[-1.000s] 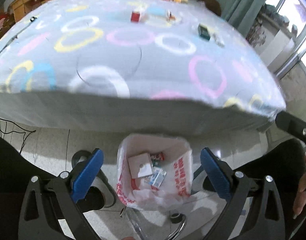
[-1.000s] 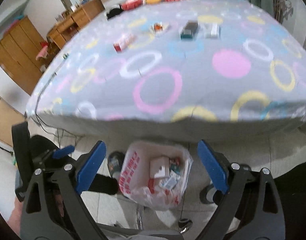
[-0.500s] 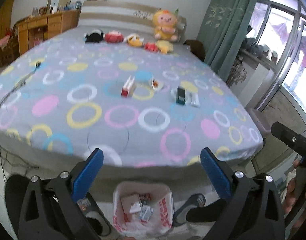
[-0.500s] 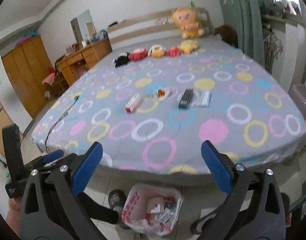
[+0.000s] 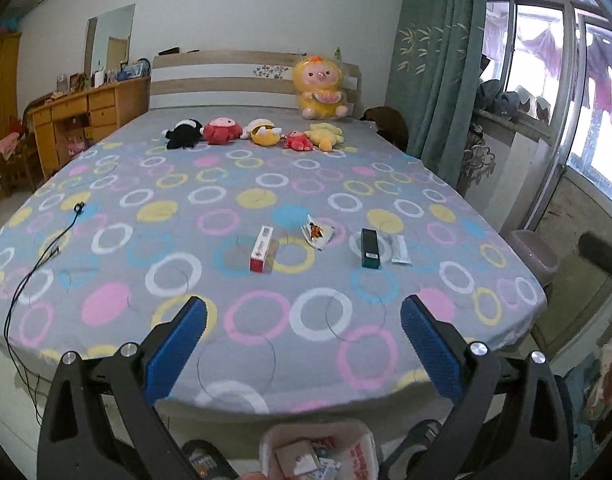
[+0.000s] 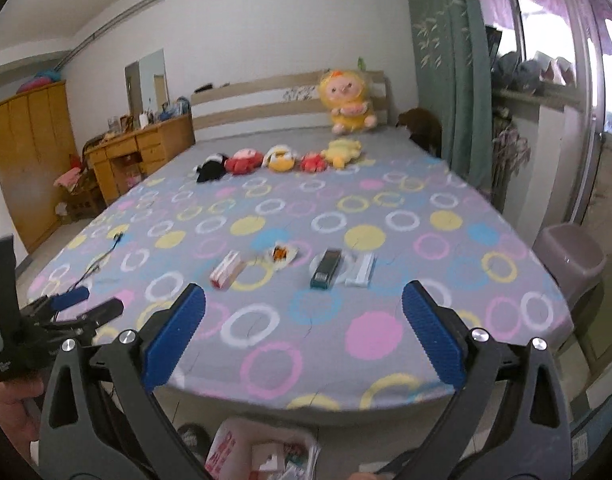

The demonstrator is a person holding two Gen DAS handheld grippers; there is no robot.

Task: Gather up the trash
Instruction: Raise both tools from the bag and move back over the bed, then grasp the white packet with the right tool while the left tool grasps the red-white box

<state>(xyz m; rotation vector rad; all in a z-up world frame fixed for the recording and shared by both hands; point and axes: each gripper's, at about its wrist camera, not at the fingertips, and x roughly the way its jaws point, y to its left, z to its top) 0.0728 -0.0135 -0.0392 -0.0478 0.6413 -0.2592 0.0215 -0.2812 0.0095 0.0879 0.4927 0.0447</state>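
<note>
Trash lies in a row on the bed: a red-and-white box (image 5: pixel 261 249) (image 6: pixel 227 269), a torn snack wrapper (image 5: pixel 317 232) (image 6: pixel 280 255), a dark teal box (image 5: pixel 370 248) (image 6: pixel 326 268) and a white tube (image 5: pixel 400 250) (image 6: pixel 361 270). A white plastic bag (image 5: pixel 357 456) (image 6: pixel 230 446) with trash in it sits on the floor below the bed's near edge. My left gripper (image 5: pixel 304 320) and right gripper (image 6: pixel 304 316) are both open and empty, held short of the bed, well apart from the trash.
The bed (image 5: pixel 106 304) has a grey cover with coloured rings. Plush toys (image 5: pixel 262 132) line its far end. A black cable (image 5: pixel 38 256) trails off the left side. A mauve bin (image 6: pixel 569 264) stands at the right, a wooden desk (image 5: pixel 78 116) at the left.
Both grippers have tilted up from the trash bag on the floor. The views now face across the bed, and the bag has dropped to the bottom edge.
</note>
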